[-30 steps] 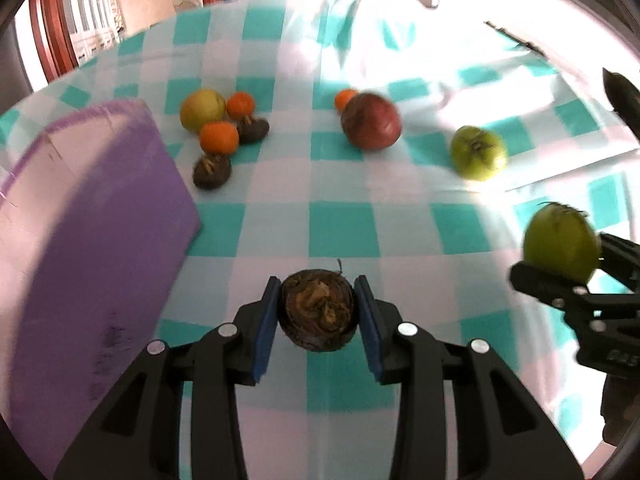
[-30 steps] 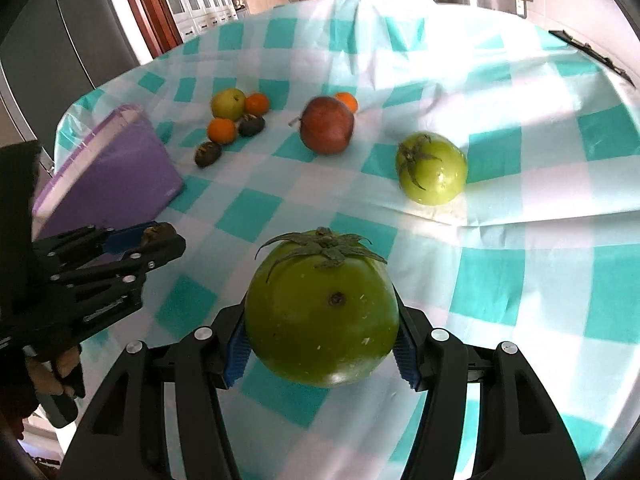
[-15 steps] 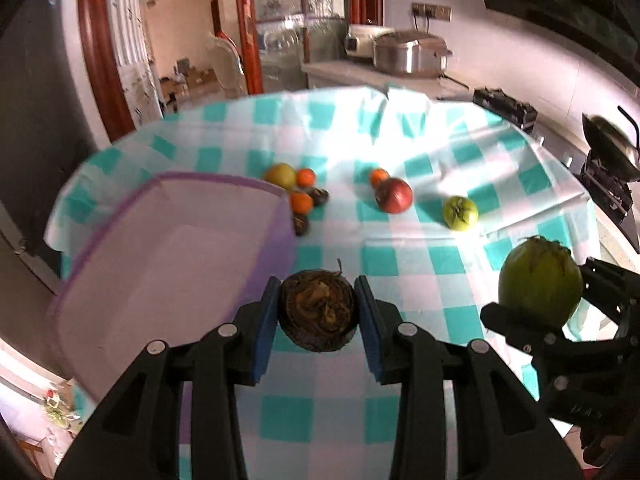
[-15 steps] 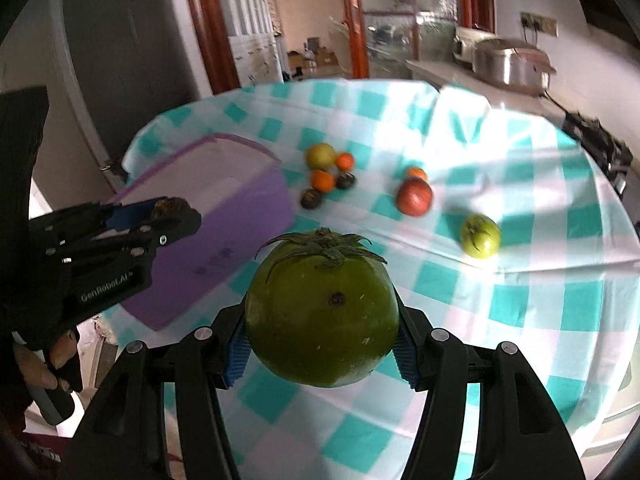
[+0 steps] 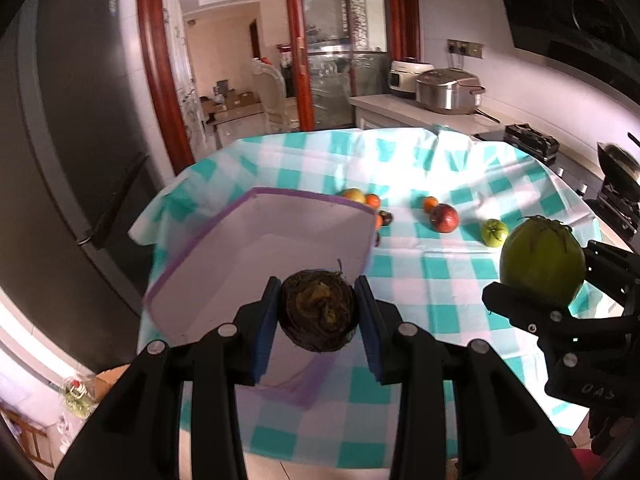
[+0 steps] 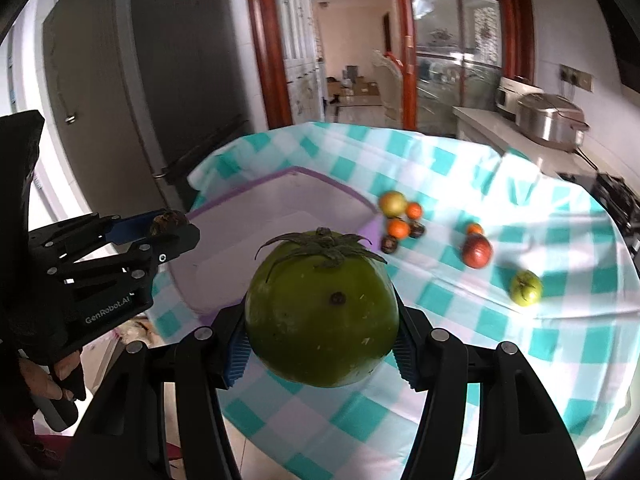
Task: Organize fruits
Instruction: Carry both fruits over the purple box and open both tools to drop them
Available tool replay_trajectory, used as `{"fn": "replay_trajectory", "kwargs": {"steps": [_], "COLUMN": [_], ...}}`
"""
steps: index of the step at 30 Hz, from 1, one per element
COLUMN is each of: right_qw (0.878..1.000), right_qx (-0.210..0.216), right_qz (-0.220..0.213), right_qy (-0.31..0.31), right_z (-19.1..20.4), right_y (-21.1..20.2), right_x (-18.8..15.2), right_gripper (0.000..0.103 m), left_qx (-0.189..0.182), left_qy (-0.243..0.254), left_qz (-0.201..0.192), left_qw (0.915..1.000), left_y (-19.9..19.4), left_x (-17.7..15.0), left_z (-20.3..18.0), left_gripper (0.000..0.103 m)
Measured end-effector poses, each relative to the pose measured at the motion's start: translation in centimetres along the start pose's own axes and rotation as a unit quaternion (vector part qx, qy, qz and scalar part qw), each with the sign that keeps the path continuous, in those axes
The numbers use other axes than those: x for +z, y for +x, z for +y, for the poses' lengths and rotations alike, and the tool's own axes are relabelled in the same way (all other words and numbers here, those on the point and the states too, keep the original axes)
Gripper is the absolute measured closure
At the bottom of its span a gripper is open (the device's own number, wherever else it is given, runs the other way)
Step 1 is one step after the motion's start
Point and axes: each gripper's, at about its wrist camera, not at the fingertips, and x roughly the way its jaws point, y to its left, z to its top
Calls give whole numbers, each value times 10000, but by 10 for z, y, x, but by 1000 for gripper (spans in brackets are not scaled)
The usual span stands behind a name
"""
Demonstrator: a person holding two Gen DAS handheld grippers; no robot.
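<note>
My left gripper (image 5: 318, 314) is shut on a dark brown wrinkled fruit (image 5: 318, 310), held high above the near end of a purple-rimmed bin (image 5: 224, 280). Off to its right, my right gripper (image 6: 320, 332) is shut on a large green tomato (image 6: 320, 312), also raised well above the table. In the left wrist view that green tomato (image 5: 542, 266) appears at the right edge. The left gripper (image 6: 168, 228) with its dark fruit shows at the left of the right wrist view. On the checked cloth lie a red apple (image 5: 444, 218), a small green tomato (image 5: 495, 233) and a cluster of small fruits (image 6: 400, 218).
The round table with a teal-and-white checked cloth (image 5: 440, 280) stands in a kitchen. A dark fridge (image 5: 80, 160) is at the left, a counter with a steel cooker (image 5: 448, 92) behind, a stove (image 5: 616, 200) at the right. The bin (image 6: 280, 208) holds nothing.
Both grippers have risen and pulled back from the table, each keeping its fruit. The table and bin now look smaller and farther below.
</note>
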Motion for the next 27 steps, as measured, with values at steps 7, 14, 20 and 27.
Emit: {"fn": "replay_trajectory", "kwargs": {"steps": [7, 14, 20, 27], "right_qw": [9992, 9968, 9935, 9826], "right_qx": [318, 613, 818, 729], "right_qz": [209, 513, 791, 1662], "right_qy": [-157, -21, -23, -401], "right_z": [22, 13, 7, 20], "right_y": [22, 75, 126, 227], "right_x": [7, 20, 48, 97], "right_gripper": [45, 45, 45, 45], "left_qx": [163, 440, 608, 611], "left_qy": [-390, -606, -935, -1512], "left_qz": [292, 674, 959, 1592], "left_qw": [9987, 9949, 9891, 9737], "left_y": [9, 50, 88, 163], "left_x": [-16, -20, -10, 5], "left_z": [33, 49, 67, 91], "left_gripper": [65, 65, 65, 65]}}
